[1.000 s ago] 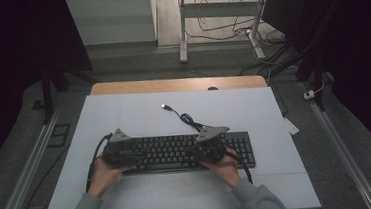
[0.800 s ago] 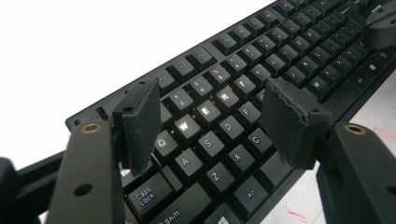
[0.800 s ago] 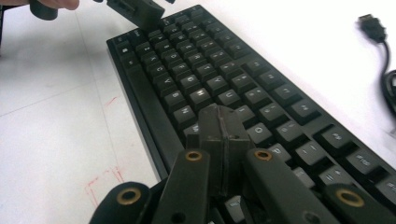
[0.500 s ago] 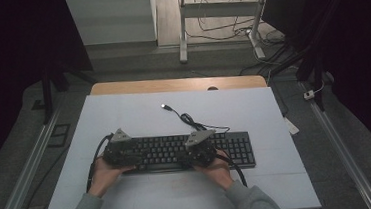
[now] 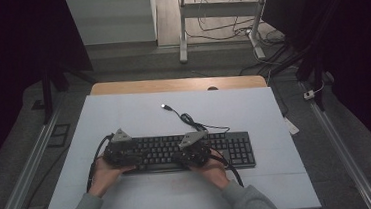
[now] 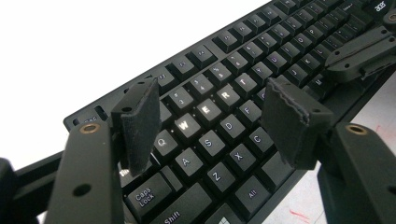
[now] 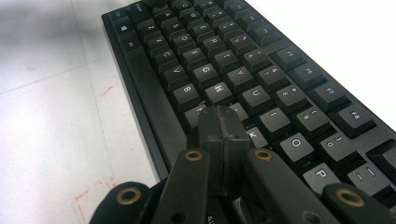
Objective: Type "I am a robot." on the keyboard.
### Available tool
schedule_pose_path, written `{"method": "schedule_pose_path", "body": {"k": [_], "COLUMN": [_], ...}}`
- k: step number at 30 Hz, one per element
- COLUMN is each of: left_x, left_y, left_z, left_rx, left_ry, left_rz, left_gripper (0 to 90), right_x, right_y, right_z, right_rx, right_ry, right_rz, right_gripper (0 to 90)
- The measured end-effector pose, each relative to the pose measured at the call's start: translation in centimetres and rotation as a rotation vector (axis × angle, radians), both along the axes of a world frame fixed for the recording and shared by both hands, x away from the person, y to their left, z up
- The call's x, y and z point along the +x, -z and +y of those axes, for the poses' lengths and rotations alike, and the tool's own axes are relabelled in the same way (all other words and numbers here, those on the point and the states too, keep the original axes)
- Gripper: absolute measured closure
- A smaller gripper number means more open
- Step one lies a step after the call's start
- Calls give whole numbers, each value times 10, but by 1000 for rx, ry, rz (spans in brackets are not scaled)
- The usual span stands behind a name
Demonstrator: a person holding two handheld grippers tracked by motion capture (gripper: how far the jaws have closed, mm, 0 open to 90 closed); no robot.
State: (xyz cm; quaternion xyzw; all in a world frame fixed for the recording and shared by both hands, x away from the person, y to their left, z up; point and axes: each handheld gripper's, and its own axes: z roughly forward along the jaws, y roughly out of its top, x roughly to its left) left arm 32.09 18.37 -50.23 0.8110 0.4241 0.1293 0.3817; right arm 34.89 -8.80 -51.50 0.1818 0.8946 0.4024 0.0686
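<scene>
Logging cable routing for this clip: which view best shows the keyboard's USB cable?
The high view: the USB cable runs from behind the keyboard to its plug on the white mat. The two gripper views show keys and jaws, no cable.

The keyboard [image 7: 261,79] is cut off by the right gripper view's edges; its right end is unseen.

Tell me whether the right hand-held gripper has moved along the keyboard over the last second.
Yes. The right hand-held gripper has shifted left along the keyboard, from near the number pad end toward the middle keys and closer to the left hand-held gripper. The keyboard itself stayed put.
</scene>
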Motion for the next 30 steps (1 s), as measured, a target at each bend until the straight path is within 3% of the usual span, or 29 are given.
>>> {"method": "schedule_pose_path", "body": {"k": [17,30], "left_x": [-1,-2], "left_y": [0,-2], "left_z": [-1,2], "left_rx": [5,-2], "left_ry": [0,-10], "left_rz": [-3,-14], "left_gripper": [366,367], "right_x": [1,3], "right_y": [4,-15], "right_z": [6,-19], "right_rx": [-21,69], "right_ry": [6,61], "right_rz": [-3,-34], "right_gripper": [899,898]}}
